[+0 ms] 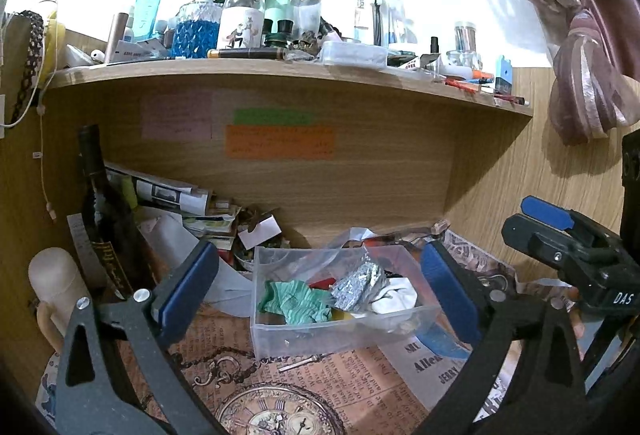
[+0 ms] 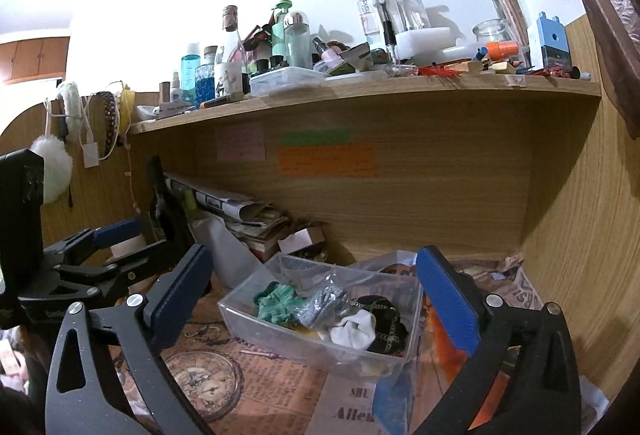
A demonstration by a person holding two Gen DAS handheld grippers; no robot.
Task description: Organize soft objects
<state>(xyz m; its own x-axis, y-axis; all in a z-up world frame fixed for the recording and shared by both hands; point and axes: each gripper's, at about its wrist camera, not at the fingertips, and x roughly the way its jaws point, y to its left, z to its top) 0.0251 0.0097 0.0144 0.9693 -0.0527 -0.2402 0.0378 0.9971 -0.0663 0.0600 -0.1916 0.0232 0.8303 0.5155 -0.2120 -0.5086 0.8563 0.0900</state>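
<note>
A clear plastic box stands on the printed desk cover under the shelf. It holds a green cloth, a silver glittery piece and a white cloth. In the right wrist view the box also holds a dark patterned cloth beside the green cloth and white cloth. My left gripper is open and empty, its fingers on either side of the box, short of it. My right gripper is open and empty in front of the box. Each gripper shows in the other's view.
A dark bottle and a pale mug stand left of the box. Rolled papers and books lie behind. A crowded wooden shelf hangs above. A wooden side panel and a curtain close the right.
</note>
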